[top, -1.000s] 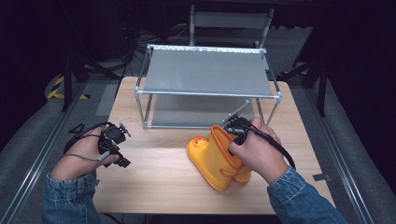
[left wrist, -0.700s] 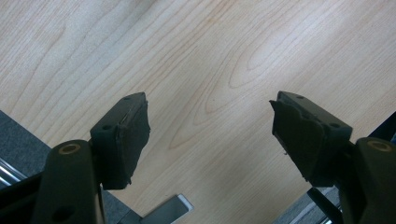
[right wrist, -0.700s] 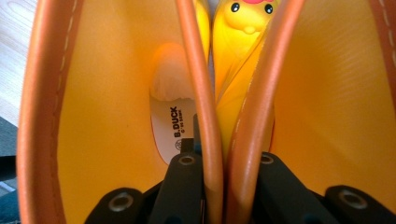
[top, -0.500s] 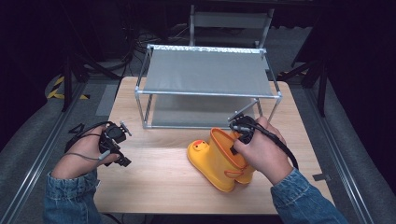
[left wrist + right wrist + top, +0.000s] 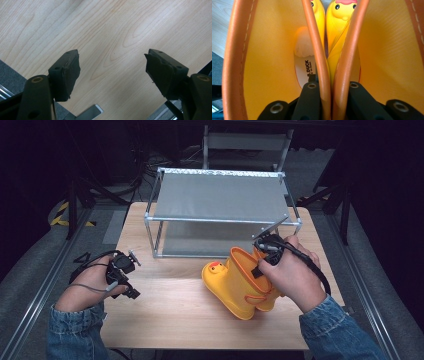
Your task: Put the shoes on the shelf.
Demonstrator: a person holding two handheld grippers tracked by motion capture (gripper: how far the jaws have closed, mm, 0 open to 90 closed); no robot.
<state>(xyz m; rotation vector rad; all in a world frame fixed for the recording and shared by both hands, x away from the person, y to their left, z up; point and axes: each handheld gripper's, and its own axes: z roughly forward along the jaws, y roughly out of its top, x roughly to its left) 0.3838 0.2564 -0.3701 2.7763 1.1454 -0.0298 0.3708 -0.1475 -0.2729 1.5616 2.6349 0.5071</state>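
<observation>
Right gripper (image 5: 264, 251) clamps the inner rims of both yellow boots (image 5: 240, 282) together, one jaw inside each, boots hanging just below it at the desk (image 5: 170, 315). Lifting step, I'd say; next, carry to the rack (image 5: 220, 200) ahead. Left gripper (image 5: 131, 279) idles, jaws apart.

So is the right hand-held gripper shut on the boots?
Yes, shut: the right hand-held gripper pinches both yellow boots' adjoining rims between its jaws.

I see a light wooden table (image 5: 175, 310) carrying a two-tier metal-framed shelf (image 5: 220, 200) with grey decks. Grey floor (image 5: 30, 285) flanks it, with yellow-black hazard tape (image 5: 62, 215) at left. Beyond, I see a grey chair (image 5: 245, 142) against darkness
</observation>
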